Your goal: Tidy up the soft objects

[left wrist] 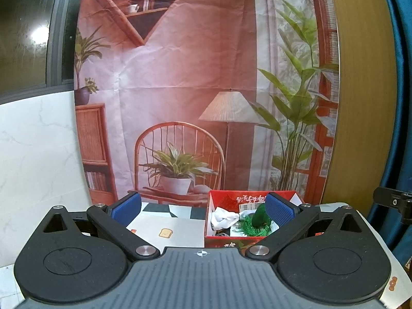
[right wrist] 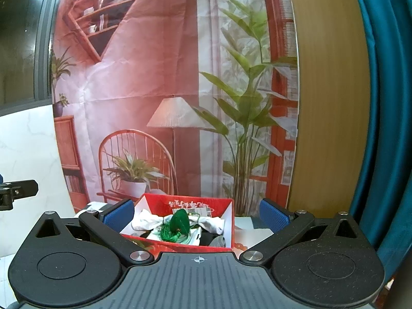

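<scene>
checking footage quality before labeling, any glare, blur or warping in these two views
Left wrist view: bright light glare on the dark window at upper left, fisheye bowing the wooden panel; the red box is sharp. Right wrist view: same bowing at the teal curtain, the red box reasonably sharp, smaller window reflection.
</scene>
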Demonstrator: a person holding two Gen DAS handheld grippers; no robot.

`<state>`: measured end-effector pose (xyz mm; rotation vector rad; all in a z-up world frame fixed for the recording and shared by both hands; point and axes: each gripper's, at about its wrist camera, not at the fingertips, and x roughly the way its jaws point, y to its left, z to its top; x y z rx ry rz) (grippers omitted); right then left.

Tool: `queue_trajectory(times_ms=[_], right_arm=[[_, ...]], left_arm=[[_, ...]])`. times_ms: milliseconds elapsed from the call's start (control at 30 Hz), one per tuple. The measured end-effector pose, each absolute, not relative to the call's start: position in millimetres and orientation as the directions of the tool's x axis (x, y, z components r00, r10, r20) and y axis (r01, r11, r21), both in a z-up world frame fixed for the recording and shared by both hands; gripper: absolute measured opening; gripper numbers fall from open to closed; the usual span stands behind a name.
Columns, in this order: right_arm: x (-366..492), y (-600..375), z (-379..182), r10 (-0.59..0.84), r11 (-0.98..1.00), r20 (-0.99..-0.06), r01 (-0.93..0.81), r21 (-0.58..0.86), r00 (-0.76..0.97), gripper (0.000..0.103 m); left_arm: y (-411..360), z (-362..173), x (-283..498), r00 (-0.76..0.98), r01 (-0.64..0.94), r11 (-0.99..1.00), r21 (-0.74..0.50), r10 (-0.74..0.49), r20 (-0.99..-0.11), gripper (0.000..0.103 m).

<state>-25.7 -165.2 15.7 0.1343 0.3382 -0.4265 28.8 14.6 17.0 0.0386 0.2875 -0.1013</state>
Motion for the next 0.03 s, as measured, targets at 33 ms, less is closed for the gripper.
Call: queue_trajectory(times_ms=[33], right_arm=[[-25.8, -165.0, 15.2, -0.382, 0.903, -0.349, 0.426, 0.058, 0.856, 0.103]], left_arm=[[15.1, 17.1, 29.1, 0.954, 0.105, 0.994, 0.022, -0.095, -0.286, 0.103]])
